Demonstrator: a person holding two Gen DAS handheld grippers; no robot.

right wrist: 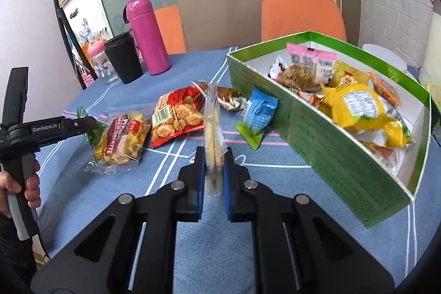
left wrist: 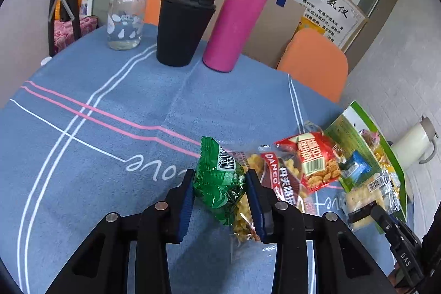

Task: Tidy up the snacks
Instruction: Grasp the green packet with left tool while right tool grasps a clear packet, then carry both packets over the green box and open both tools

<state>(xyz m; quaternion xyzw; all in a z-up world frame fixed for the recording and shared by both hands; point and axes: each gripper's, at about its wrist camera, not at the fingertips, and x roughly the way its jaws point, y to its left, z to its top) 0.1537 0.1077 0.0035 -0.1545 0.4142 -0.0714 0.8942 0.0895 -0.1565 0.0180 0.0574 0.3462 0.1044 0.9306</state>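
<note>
My left gripper (left wrist: 219,178) is shut on a green snack packet (left wrist: 220,183), held just above the blue tablecloth. My right gripper (right wrist: 214,156) is shut on a clear cracker packet (right wrist: 212,128) that stands on edge between its pads. To its right, the green box (right wrist: 330,145) holds several snacks. Left of the box lie a red packet (right wrist: 176,112), a clear packet of yellow twists (right wrist: 121,139) and a brown packet (right wrist: 228,95). A blue-and-green packet (right wrist: 257,112) leans on the box wall. The left wrist view shows the box (left wrist: 355,128) at far right.
A pink flask (left wrist: 237,18), a black lidded cup (left wrist: 183,26) and a pink-capped glass bottle (left wrist: 126,15) stand at the table's far side. Orange chairs (right wrist: 300,15) and a cardboard sheet (right wrist: 220,15) are behind. A hand (right wrist: 27,183) grips the left gripper's handle.
</note>
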